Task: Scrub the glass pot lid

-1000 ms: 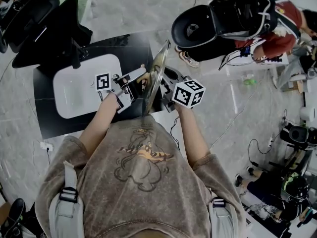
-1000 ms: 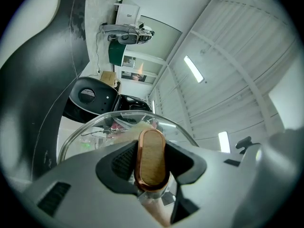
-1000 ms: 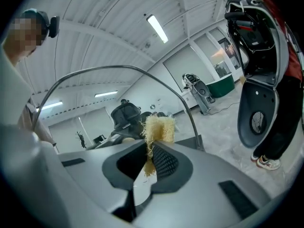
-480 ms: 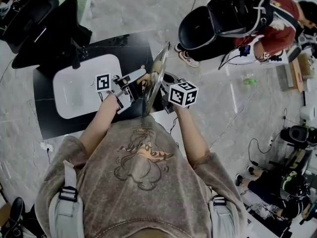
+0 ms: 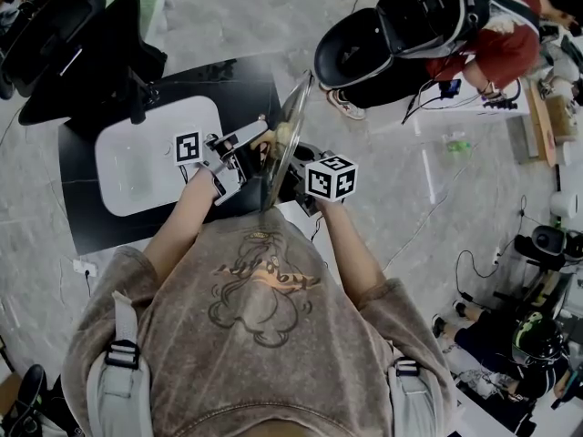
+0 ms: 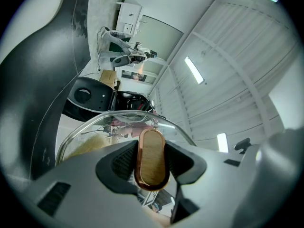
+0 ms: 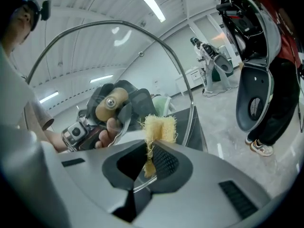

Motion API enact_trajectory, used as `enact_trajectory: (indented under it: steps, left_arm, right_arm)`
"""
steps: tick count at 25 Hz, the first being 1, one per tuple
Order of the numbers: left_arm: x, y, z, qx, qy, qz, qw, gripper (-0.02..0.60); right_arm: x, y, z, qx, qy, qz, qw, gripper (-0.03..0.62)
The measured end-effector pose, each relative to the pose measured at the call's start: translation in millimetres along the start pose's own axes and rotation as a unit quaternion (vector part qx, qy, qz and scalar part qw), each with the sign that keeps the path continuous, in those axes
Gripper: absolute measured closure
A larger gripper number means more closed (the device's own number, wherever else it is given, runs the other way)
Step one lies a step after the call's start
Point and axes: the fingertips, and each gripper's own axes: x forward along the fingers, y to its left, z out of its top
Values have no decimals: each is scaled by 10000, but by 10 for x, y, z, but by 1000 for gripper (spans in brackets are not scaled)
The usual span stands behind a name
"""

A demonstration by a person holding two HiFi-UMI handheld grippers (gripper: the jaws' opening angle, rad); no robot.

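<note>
The knob (image 6: 151,148) is clamped in the left tool (image 6: 151,161), and the glass pot lid (image 5: 293,116) is held upright on edge above the black bench (image 5: 82,221). A yellow scrub pad (image 7: 159,127) is pinched in the right tool (image 7: 148,161), seemingly pressed against the glass.

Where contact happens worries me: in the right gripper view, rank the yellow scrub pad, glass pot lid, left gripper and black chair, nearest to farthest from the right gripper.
1. yellow scrub pad, clamped in the right gripper.
2. glass pot lid, just ahead.
3. left gripper, behind the glass, holding the lid.
4. black chair, far right.
</note>
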Motion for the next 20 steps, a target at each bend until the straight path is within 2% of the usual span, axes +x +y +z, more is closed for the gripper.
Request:
enact_trajectory:
  steps: [13,20]
  left_arm:
    - [6,29,18,38,60,29,10000,402]
    - [-12,45,28,53,52,88,9999,402]
  right_arm:
    - [-106,383,-180,233,194,574,9979,553]
    - [-232,604,118,480,-233,930,9942,553]
